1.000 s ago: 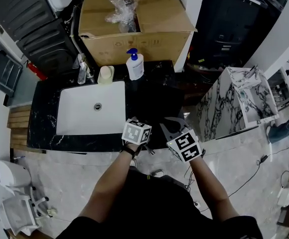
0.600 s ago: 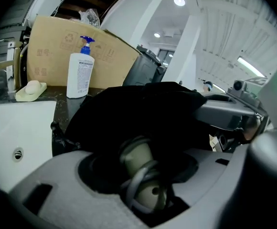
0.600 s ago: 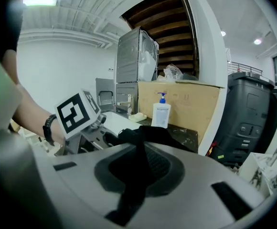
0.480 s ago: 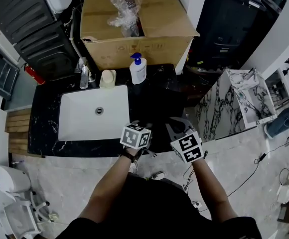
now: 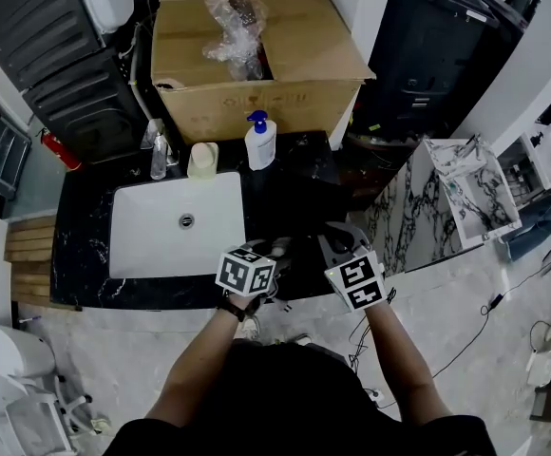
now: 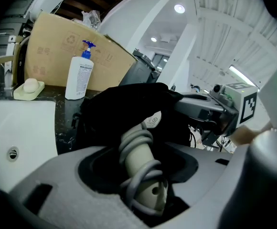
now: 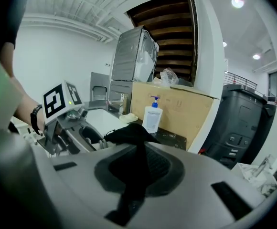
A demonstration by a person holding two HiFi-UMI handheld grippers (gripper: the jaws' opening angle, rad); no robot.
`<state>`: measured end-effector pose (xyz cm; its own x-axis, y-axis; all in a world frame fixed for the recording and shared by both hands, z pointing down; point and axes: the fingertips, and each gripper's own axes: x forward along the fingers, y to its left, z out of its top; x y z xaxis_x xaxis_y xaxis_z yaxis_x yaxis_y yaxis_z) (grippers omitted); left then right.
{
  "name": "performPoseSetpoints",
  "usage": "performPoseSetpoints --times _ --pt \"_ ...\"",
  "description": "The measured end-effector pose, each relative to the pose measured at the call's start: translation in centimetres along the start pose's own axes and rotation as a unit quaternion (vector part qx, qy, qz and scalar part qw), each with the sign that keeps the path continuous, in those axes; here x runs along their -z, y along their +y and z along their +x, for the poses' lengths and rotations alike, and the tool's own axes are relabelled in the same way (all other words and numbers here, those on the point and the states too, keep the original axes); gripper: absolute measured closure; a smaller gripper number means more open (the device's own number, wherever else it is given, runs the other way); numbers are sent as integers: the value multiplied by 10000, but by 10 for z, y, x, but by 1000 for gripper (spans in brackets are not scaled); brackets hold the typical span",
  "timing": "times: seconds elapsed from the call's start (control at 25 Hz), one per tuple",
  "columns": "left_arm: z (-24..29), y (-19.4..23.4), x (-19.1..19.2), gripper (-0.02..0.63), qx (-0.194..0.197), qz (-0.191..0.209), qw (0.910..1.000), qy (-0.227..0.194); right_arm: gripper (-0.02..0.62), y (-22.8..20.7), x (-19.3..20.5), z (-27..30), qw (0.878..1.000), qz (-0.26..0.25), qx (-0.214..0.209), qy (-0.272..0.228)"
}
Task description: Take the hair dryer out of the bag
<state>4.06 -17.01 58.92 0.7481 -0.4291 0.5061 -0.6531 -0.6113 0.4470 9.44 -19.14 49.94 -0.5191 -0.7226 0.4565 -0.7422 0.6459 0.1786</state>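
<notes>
Forearms (image 5: pixel 204 345) side by side, left fingers (image 6: pixel 57 194) round hair dryer (image 6: pixel 141 173), right fingers (image 7: pixel 57 185) tight on bag (image 7: pixel 129 133)

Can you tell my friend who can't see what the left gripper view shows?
The left claw grips a beige hair dryer by its cord-wrapped handle, which pokes out of a black cloth bag. Behind stand a white pump bottle with a blue top and a brown cardboard box.
</notes>
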Motion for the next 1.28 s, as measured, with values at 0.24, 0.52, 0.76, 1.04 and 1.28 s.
performPoseSetpoints --times 0.24,0.52,0.76,1.04,1.28 --pt "-12 -1 2 360 153 88 9998 -24 566 -5 -7 1 9999 -140 84 3" --pt "-29 4 4 360 266 75 9996 -77 566 -6 -9 3 9994 -286 181 91" --pt "-42 -2 12 360 574 135 9982 -66 566 -13 -10 6 9993 -269 205 172" --pt "-56 -12 13 360 964 212 9950 -134 566 -19 -11 8 9996 -111 177 208" --pt "-66 -19 11 360 1312 233 9907 -281 566 -21 -12 13 9995 -173 140 211"
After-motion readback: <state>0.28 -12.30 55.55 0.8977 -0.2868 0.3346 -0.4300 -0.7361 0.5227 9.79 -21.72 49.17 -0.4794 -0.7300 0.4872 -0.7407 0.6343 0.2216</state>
